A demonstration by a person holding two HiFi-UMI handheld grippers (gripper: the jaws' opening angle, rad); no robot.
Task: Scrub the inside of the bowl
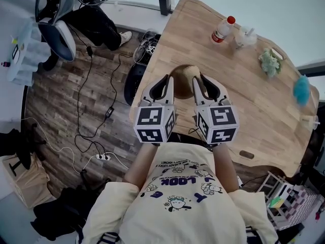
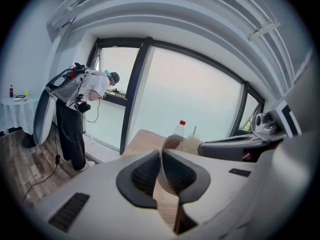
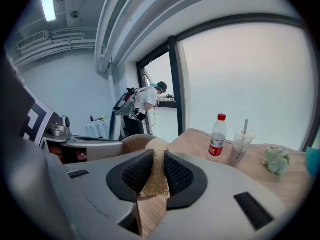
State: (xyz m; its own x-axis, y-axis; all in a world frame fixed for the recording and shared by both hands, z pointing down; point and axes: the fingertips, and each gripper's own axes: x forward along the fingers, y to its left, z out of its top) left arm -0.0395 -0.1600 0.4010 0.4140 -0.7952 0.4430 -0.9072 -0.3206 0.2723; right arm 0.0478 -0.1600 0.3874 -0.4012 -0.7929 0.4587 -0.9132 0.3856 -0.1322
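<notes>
Bowl (image 1: pixel 183 74) rim pinched in left claw (image 2: pixel 162 173); right claw (image 3: pixel 155 178) grips scrubber (image 3: pixel 158 151).

Bare light wooden table (image 1: pixel 254 116) lies open from the tan round bowl (image 1: pixel 184 79) toward 3 and 5 o'clock. At 1 o'clock a red-capped clear plastic bottle (image 1: pixel 222 30) and a clear lidded cup (image 1: pixel 244 37) stand together. A pale green crumpled cloth (image 1: pixel 269 62) lies at 2 o'clock.

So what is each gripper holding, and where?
Left gripper clamps the bowl by its rim; right gripper pinches the scrub pad by its lower part.
</notes>
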